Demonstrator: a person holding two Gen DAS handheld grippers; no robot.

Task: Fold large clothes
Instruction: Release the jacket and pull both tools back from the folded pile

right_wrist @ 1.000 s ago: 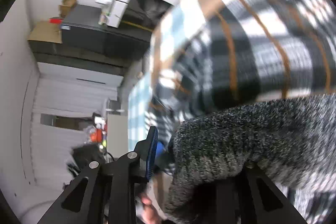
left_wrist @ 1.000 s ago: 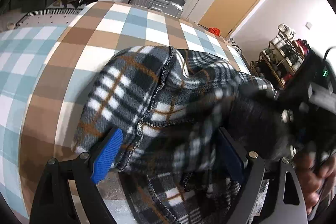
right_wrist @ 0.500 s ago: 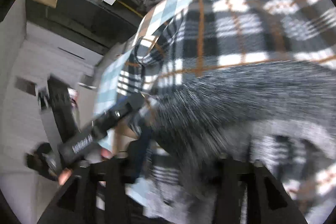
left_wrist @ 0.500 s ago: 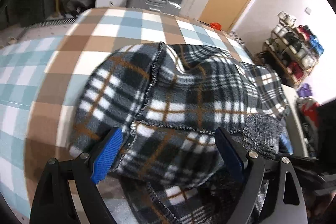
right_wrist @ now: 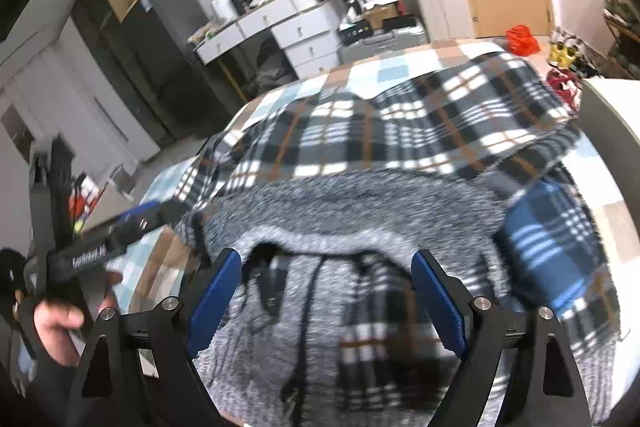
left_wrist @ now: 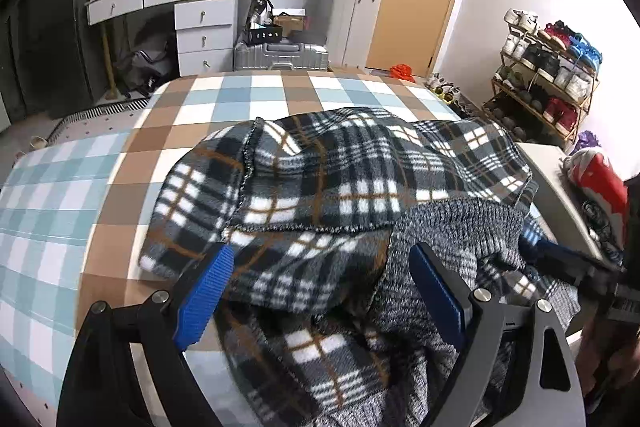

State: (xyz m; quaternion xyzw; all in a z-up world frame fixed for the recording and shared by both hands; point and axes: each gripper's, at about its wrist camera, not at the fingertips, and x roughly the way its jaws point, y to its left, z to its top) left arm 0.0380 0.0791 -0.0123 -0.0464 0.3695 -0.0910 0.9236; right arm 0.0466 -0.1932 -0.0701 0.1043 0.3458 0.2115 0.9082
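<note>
Garment: plaid fleece jacket [left_wrist: 344, 183] heaped on checked bed [left_wrist: 120, 163].
Left gripper [left_wrist: 320, 291]: fingers apart, jacket between, unpinched.
Right gripper [right_wrist: 326, 291]: fingers opening over grey lining [right_wrist: 320, 211].

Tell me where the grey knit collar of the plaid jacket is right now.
In the right wrist view the grey knit collar lies bunched just beyond the opening right claw, atop the plaid jacket.

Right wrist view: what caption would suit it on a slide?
Right gripper opening above a plaid fleece garment on a checked bed.
</note>
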